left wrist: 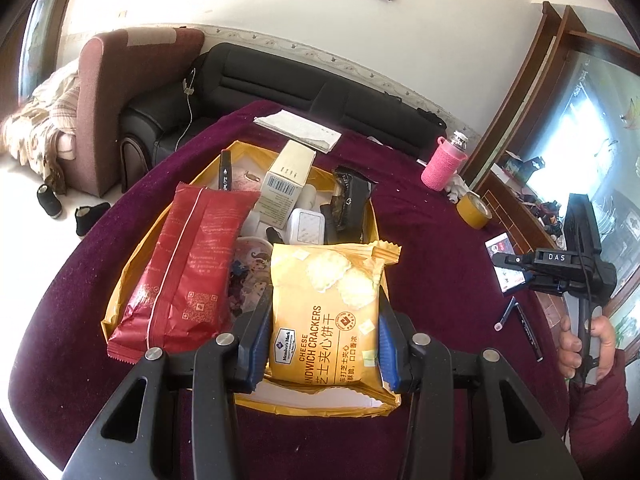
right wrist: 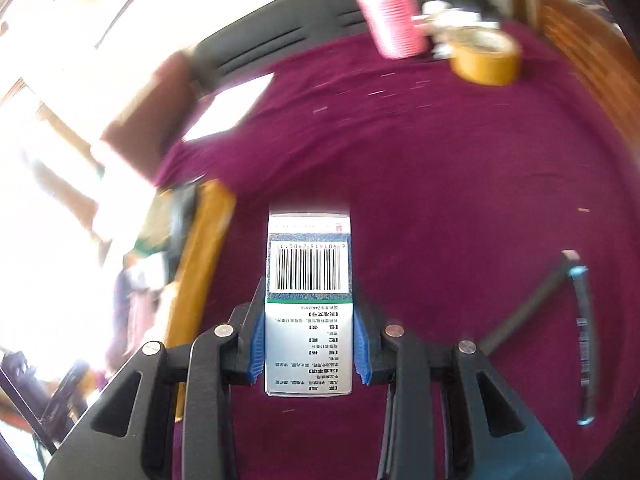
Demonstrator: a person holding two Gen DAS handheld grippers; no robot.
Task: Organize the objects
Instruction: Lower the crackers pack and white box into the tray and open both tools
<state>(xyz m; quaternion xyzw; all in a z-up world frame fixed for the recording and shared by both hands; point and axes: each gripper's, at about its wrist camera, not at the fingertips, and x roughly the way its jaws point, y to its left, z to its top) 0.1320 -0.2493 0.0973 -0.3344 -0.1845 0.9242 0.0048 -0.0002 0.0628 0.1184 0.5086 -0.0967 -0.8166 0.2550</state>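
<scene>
My left gripper (left wrist: 324,312) is shut on a yellow cheese sandwich crackers packet (left wrist: 328,276), held upright over the near end of a yellow tray (left wrist: 120,292). In the tray lie a red snack packet (left wrist: 188,272), a beige box (left wrist: 286,176), a black pouch (left wrist: 350,200), a white case (left wrist: 306,228) and a black marker (left wrist: 225,170). My right gripper (right wrist: 310,300) is shut on a small white box with a barcode (right wrist: 310,272), above the purple cloth to the right of the tray's edge (right wrist: 200,264). In the left wrist view the right gripper (left wrist: 508,270) shows at the far right in a person's hand (left wrist: 572,344).
A purple cloth (right wrist: 440,160) covers the table. At its far right stand a bottle in a pink sleeve (left wrist: 442,164) and a roll of tan tape (left wrist: 474,210). Two pens (left wrist: 528,328) lie near the right edge. Folded paper (left wrist: 300,130) lies behind the tray, with a black sofa (left wrist: 260,76) beyond.
</scene>
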